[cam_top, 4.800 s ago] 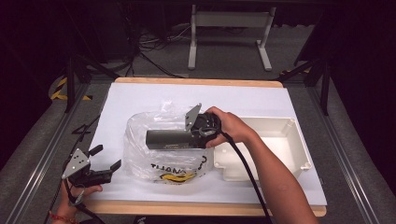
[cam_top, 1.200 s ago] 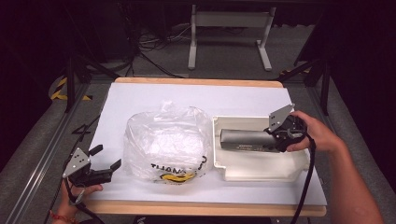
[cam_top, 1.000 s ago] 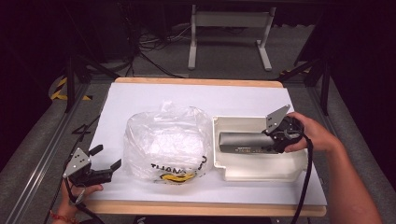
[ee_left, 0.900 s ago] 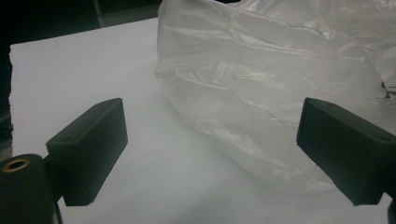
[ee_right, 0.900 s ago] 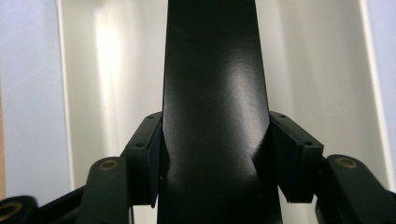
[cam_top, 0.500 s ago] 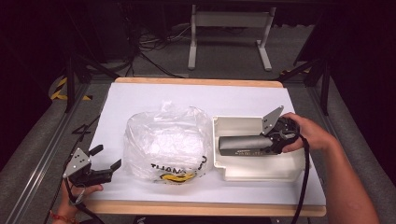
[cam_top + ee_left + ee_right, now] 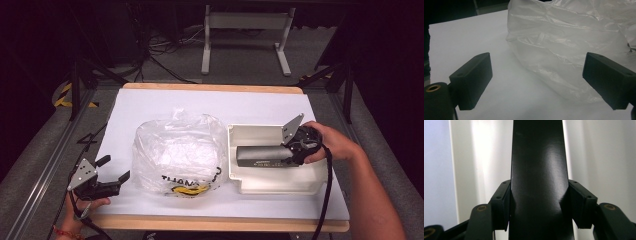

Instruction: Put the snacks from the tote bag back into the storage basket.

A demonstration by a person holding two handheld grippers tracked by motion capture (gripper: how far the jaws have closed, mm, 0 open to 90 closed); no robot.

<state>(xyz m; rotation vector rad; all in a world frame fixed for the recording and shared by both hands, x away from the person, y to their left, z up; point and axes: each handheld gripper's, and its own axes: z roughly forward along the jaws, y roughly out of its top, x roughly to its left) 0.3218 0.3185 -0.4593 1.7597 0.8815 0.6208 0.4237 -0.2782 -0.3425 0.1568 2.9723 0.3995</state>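
A long dark box [image 7: 261, 156] lies level over the white tray [image 7: 270, 186] at the right of the table. My right gripper [image 7: 291, 151] is shut on its right end, and in the right gripper view the black box [image 7: 539, 170] fills the space between both pads [image 7: 502, 202]. A crumpled clear plastic bag [image 7: 179, 152] with yellow and black print sits in the middle of the white sheet. My left gripper [image 7: 114, 170] rests open near the table's front left corner, just left of the bag [image 7: 564, 50], with nothing between its jaws.
The white sheet [image 7: 150, 105] covers a wooden tabletop [image 7: 210, 223]. Metal rails run along both sides of the table. Behind the far edge stand a white frame [image 7: 245, 30] and cables on the floor.
My right gripper has carried the dark box from over the bag to the tray, then lowered it slightly leftward into the tray. My left gripper has stayed put.
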